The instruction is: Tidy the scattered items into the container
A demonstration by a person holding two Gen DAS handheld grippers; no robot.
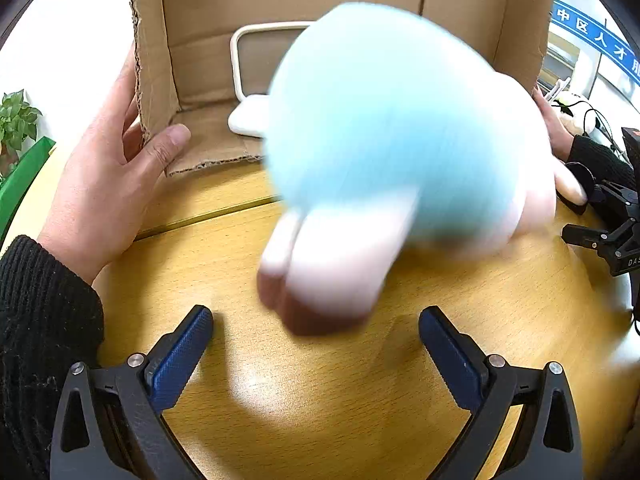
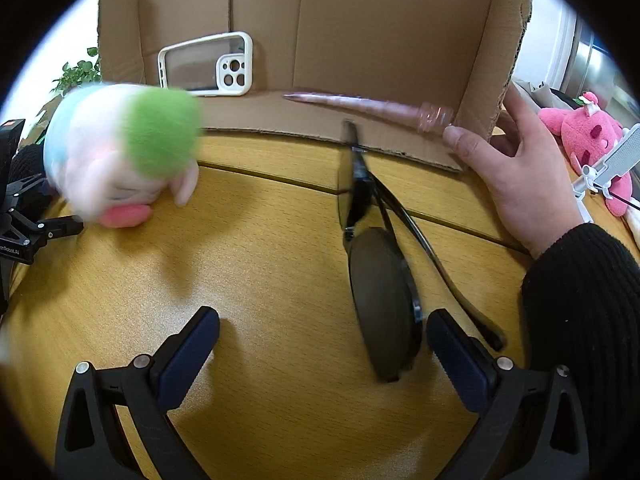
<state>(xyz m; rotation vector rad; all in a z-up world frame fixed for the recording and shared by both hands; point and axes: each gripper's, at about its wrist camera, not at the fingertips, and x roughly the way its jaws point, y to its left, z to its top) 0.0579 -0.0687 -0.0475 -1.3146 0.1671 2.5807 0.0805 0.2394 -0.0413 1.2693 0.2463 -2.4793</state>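
A cardboard box [image 1: 208, 48] lies on its side, open toward me, on the wooden table; it also shows in the right wrist view [image 2: 380, 40]. A white phone case [image 2: 208, 66] leans inside it [image 1: 256, 64]. A blurred blue, pink and white plush toy [image 1: 392, 140] is in front of my open left gripper [image 1: 316, 328], apart from its fingers; it shows with a green patch in the right wrist view [image 2: 124, 148]. Dark sunglasses [image 2: 380, 280] lie just left of one finger of my open right gripper [image 2: 322, 332]. A blurred pink pointed tube [image 2: 360, 106] is at the box mouth.
A bare hand [image 1: 104, 184] holds the box's left wall and another hand [image 2: 520, 184] its right wall. A pink plush [image 2: 588, 140] and a white stand [image 2: 608, 168] are at the far right. A potted plant [image 1: 16, 120] stands at the left.
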